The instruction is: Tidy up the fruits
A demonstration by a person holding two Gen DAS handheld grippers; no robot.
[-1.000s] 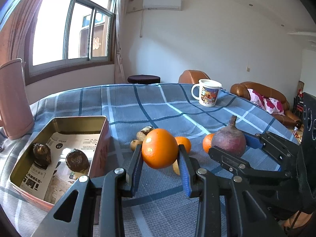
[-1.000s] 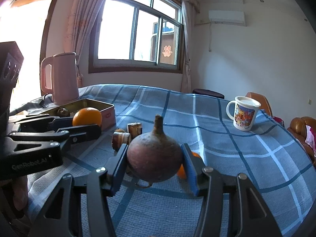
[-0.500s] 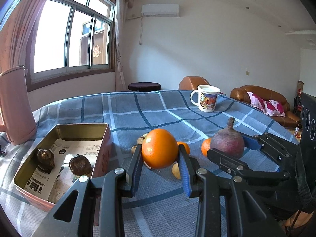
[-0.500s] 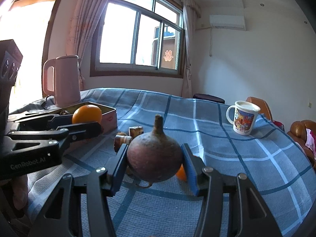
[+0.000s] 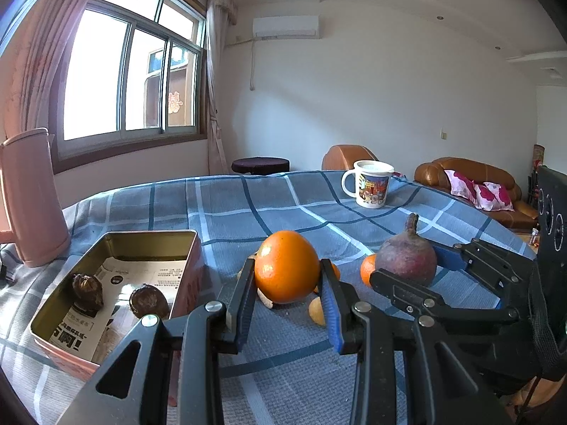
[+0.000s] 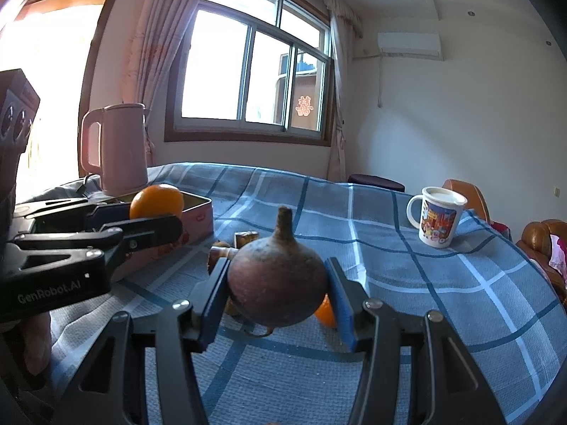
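- The left gripper [image 5: 287, 292] is clamped on an orange [image 5: 286, 266], carried above the checked cloth.
- The open tin [image 5: 149, 238] lies down and to its left, close by, long axis running away from it; the left hand is the nearer one.
- The right gripper [image 6: 276, 292] pinches a stemmed beetroot [image 6: 277, 285], stem up, farther from the tin.
- Against a second ago, both grips are unchanged; the tin now sits a little lower in the left view.

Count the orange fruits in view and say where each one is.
3. A big orange is clamped in the left gripper; two smaller ones lie on the tablecloth, one beside the beet, one mostly hidden behind the gripper's finger. More may be hidden.
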